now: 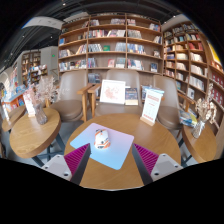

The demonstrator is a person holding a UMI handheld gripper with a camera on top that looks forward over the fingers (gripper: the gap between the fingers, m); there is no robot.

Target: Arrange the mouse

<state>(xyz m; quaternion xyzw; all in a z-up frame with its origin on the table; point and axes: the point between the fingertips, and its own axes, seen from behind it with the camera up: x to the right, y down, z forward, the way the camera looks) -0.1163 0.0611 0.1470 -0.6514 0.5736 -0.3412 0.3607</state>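
- Room: bookshelves (pixel 110 45) are lining the far walls, and their shelves are carrying rows of books.
- Surface: a round wooden table (pixel 150 135) is occupying the foreground, directly ahead of the gripper.
- Mat: a pale blue mat (pixel 112 152) is lying flat on the table, and its near edge is reaching in between the two fingers.
- Mouse: the mouse (pixel 100 139) is resting on the far left part of the mat, just beyond the fingertips. It is showing a light body with reddish markings, and neither finger is touching it.
- Gripper: the gripper (pixel 112 160) is hovering over the near edge of the table with its jaws released and spread wide.
- Pads: the magenta pads (pixel 78 157) are facing inward on each side of the mat.
- Stands: a white card (pixel 113 92) is standing upright at the far side of the table, and a second sign (pixel 152 105) is leaning to its right.
- Seating: a chair (pixel 70 92) is standing behind the table on the left.
- Side table: another wooden table (pixel 32 135) is sitting to the left, carrying small items too small to identify.
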